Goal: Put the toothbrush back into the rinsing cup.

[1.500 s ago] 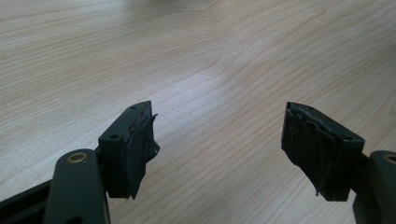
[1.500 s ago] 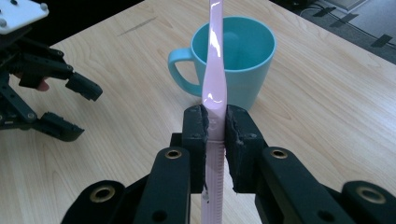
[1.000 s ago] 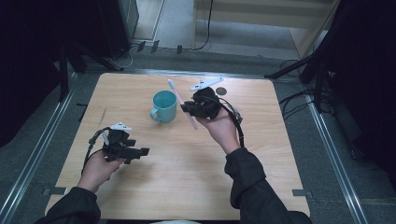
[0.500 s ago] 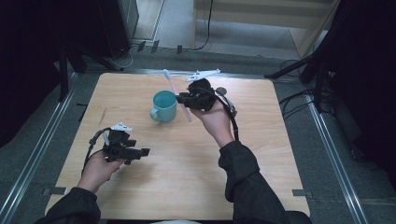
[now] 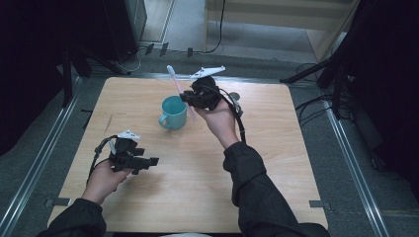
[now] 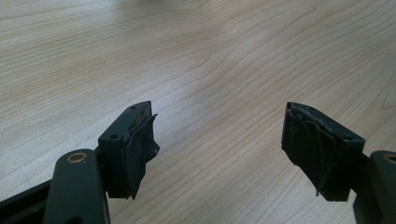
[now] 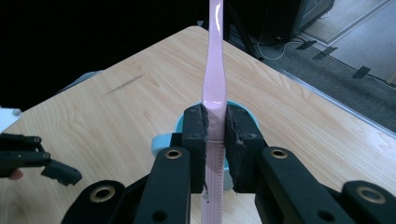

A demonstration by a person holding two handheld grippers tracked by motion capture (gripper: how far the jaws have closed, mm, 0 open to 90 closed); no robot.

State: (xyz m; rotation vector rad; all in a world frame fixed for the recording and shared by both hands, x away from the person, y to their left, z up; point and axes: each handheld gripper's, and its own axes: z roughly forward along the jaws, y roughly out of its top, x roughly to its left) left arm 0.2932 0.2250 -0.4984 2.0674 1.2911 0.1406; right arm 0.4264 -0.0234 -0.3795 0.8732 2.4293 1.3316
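1. The pink toothbrush (image 7: 214,79) was squeezed between the two black pads of the right gripper (image 7: 215,128). The pads pressed on the thick middle of its handle.
2. In the right gripper view, the toothbrush ran straight up between the jaws. Its thin end went past the top of the picture, and its ribbed end hung down below the pads.
3. In the high view, the toothbrush (image 5: 179,91) leaned over. Its upper end pointed to the far left, and its lower end showed just right of the cup.
4. The teal cup (image 5: 174,112) stood upright on the table, on the far half, near the middle. Its handle pointed to the near left.
5. The right gripper (image 5: 191,98) was held up just to the right of the cup. In the right gripper view, the cup (image 7: 180,128) sat behind and below the pads.
6. The left gripper (image 5: 150,161) was well apart from the cup, on the near left side of the table. A hand held it low over the wood.
7. In the left gripper view, the left gripper (image 6: 219,140) had its jaws spread apart. Nothing was between them, just bare wood.
8. The wooden table (image 5: 276,163) was light brown. Grey floor and cables lay beyond its far edge.
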